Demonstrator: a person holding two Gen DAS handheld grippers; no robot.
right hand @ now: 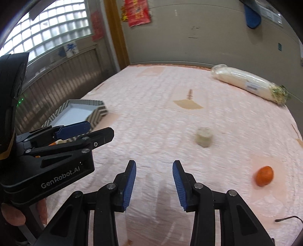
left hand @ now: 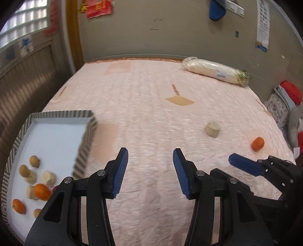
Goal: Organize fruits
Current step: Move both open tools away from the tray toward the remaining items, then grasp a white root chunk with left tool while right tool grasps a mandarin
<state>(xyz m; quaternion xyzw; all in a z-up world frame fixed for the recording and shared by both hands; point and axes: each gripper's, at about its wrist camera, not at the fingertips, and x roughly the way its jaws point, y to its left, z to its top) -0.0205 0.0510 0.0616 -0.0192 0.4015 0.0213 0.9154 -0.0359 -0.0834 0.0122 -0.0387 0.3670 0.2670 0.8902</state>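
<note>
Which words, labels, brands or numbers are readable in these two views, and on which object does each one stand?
"GenRobot.AI": on the side of the left gripper, right wrist view.
White label on the wrapped daikon radish: too blurred to read.
Red poster and white wall sheet: print too blurred to read.

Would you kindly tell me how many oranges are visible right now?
3: two in the striped tray, one mid-pile and one nearer its edge; one loose on the bedspread. The tongs may hide more.

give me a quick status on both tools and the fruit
Left tool open, empty. Right tool open, empty. Orange and pale chunk loose on the bedspread, striped tray part filled. Nothing in the way.
</note>
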